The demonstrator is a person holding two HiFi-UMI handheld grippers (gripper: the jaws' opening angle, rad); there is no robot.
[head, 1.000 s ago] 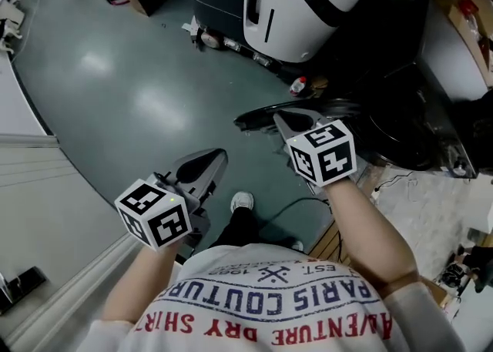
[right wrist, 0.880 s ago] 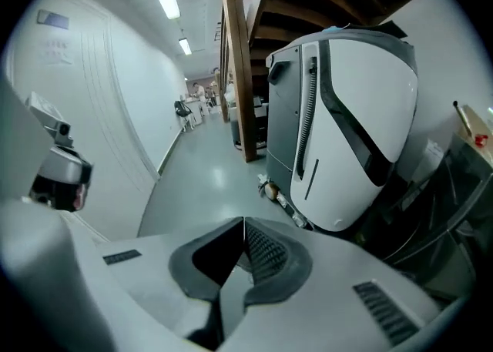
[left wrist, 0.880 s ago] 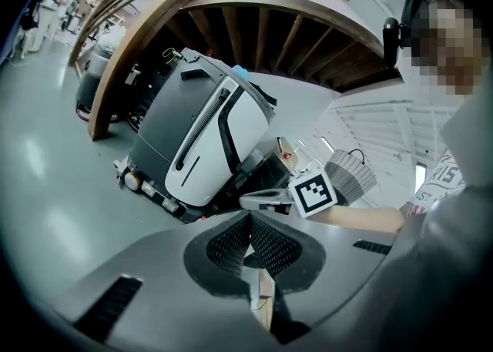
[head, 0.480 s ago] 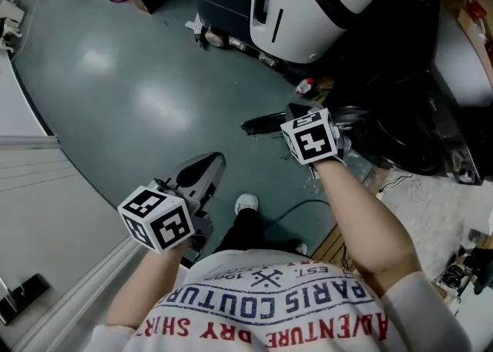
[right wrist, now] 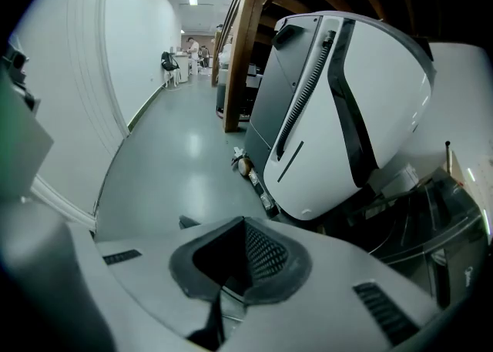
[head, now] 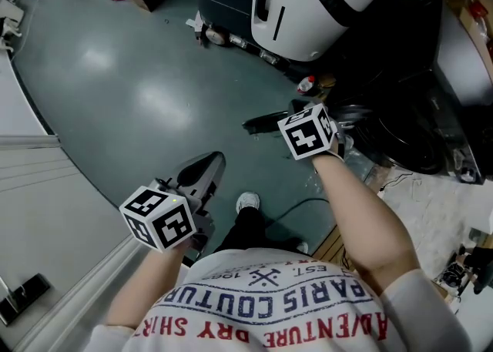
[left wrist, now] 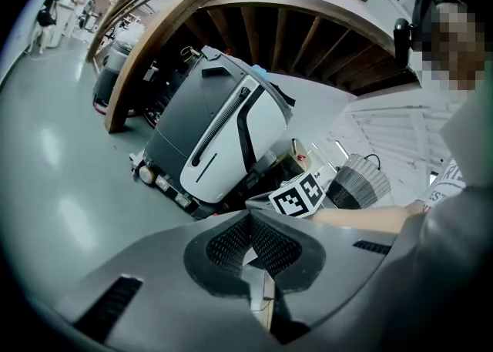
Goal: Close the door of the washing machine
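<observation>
The washing machine (head: 404, 139) stands low at the right, its drum opening dark. Its open door (head: 266, 122) shows as a dark curved rim that sticks out to the left over the floor. My right gripper (right wrist: 245, 226) is shut and holds nothing. Its marker cube (head: 308, 131) sits right over the door's rim, and I cannot tell whether the jaws touch it. The door's clear glass (right wrist: 435, 223) lies just right of those jaws. My left gripper (head: 214, 159) is shut and empty. It hangs low at the left over bare floor, away from the door.
A large white and black floor-cleaning machine (head: 308, 4) stands just behind the door. A small red-capped bottle (head: 306, 85) lies at its foot. A white wall and skirting (head: 46, 189) run along the left. My shoe (head: 245, 202) and a cable (head: 293, 206) are below.
My right gripper has moved forward and turned, so its cube now covers the door's rim where the grey jaws showed before. The left gripper has barely moved.
</observation>
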